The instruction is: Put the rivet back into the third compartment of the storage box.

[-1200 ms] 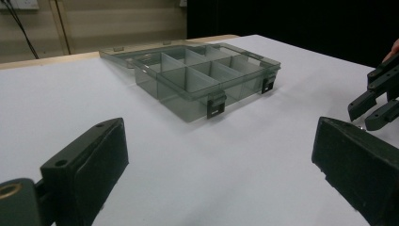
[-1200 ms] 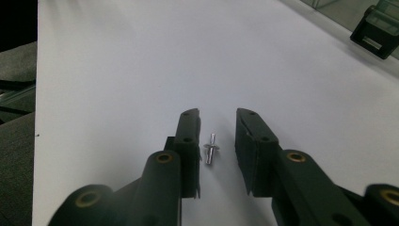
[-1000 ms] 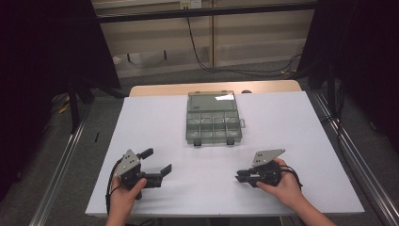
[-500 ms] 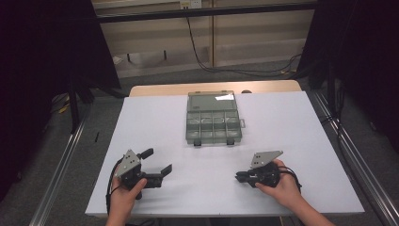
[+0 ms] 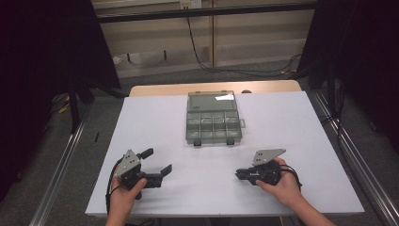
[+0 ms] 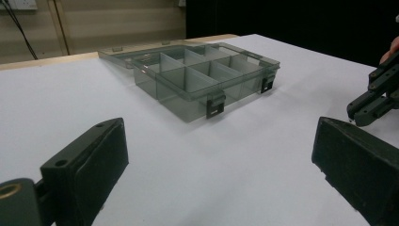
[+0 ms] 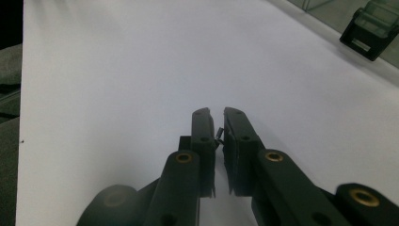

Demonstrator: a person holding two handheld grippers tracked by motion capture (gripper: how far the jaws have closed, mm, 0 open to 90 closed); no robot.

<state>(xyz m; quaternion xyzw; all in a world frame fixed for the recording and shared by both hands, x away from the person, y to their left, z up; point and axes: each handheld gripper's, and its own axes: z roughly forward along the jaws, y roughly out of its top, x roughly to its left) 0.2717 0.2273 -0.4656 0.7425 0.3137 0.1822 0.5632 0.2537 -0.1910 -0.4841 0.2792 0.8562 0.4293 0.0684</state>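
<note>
A grey see-through compartment box (image 5: 214, 123) lies at the middle of the white table (image 5: 291, 141), its lid open toward the back and its two black latches facing me. The left gripper view shows this box (image 6: 202, 77) ahead with empty cells. My left gripper (image 5: 156, 160) rests near the front left, jaws wide open with nothing between them (image 6: 221, 188). My right gripper (image 5: 238, 174) rests near the front right and points left. Its jaws have just been closing and now stand almost together, pinching a tiny dark part (image 7: 219, 133) near their tips.
One of the box's black latches (image 7: 371, 34) sits at the upper right of the right gripper view. The right gripper (image 6: 372, 100) appears at the right edge of the left gripper view. Metal rails (image 5: 61, 169) run along both sides of the table.
</note>
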